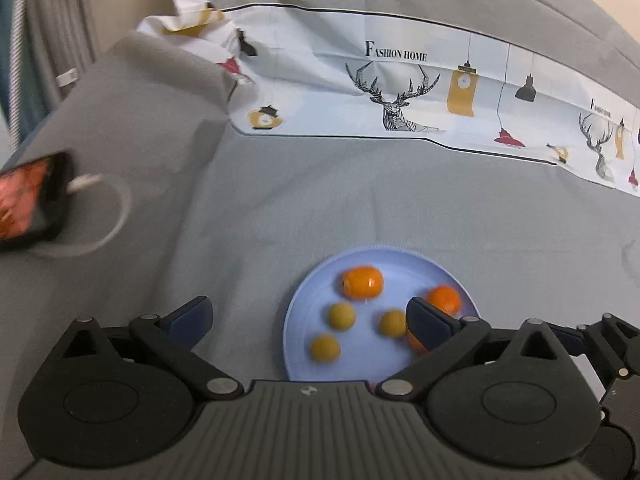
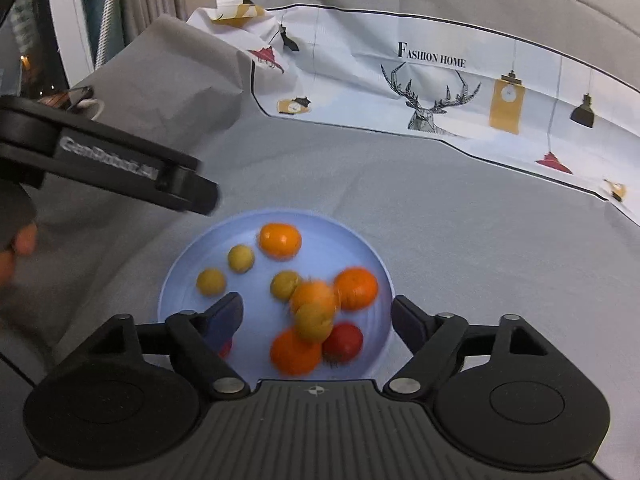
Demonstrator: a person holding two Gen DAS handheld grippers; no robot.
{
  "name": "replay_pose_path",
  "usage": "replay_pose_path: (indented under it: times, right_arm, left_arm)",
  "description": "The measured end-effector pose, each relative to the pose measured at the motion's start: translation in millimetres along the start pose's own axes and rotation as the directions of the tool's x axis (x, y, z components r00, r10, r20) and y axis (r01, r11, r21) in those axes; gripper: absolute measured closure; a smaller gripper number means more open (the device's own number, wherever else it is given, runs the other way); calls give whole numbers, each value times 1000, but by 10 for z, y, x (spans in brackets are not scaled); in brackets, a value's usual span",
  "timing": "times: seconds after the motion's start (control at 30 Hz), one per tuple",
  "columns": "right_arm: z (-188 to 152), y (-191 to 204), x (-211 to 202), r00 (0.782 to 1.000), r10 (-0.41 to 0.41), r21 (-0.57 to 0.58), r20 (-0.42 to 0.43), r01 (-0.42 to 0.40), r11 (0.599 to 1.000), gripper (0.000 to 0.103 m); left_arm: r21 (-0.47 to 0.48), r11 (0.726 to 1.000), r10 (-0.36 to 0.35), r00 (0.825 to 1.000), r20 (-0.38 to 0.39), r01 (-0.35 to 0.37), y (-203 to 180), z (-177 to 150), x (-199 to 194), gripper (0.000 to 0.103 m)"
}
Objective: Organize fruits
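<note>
A pale blue plate (image 2: 360,248) lies on a grey cloth (image 2: 440,208) and holds all the fruit in sight. In the right wrist view it carries an orange (image 2: 280,240) near the far rim, three small yellow fruits (image 2: 241,258) left of the middle, another orange (image 2: 356,288) on the right side, and a close cluster at the near side: a blurred orange with a yellowish fruit (image 2: 314,320) overlapping it, a further orange (image 2: 294,352) in front, and a red fruit (image 2: 343,342) touching that one on its right. A bit of red also shows behind the left finger; what it is I cannot tell.

The right gripper (image 2: 316,320) stands wide, its blue-padded fingers (image 2: 224,320) on either side of the cluster, apart from it and gripping nothing.

The left gripper (image 1: 308,322) is also spread wide and holds nothing. In its own view the left finger hangs over bare cloth and the right finger (image 1: 428,322) over the plate (image 1: 304,304), hiding part of an orange there. From the right wrist, its dark body (image 2: 120,160) crosses the upper left, beyond the plate's left rim.

Behind the plate a white printed sheet (image 2: 440,80) with deer and lamps lies across the cloth. At far left in the left wrist view a phone (image 1: 32,196) with a lit screen and a white cable (image 1: 116,204) rests on the cloth, well apart from the plate.
</note>
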State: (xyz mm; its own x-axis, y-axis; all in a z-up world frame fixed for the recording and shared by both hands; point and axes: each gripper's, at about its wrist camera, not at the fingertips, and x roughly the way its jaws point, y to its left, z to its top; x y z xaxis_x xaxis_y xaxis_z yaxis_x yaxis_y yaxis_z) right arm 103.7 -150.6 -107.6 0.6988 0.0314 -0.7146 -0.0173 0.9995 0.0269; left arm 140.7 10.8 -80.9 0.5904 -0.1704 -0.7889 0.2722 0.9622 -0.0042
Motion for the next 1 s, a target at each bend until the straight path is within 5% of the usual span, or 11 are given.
replay_pose_path:
  times: [0.23,0.53,1.0]
  right_arm:
    - [-263,153,-642,1000,-8,18,-19,8,1000,7]
    - [-432,349,-1477,991,-54,20,126,51,998,1]
    - [-721,444,-2071,971,-103,19,217,101,995,1]
  left_arm:
    - [-31,1000,-3,1000,-27,2,13,-468,-734,0]
    - [-81,996,34,999,42,-30,39,-820,-1444,0]
    - [-86,995,53,996,72,-46,-70,-1103,-1868,0]
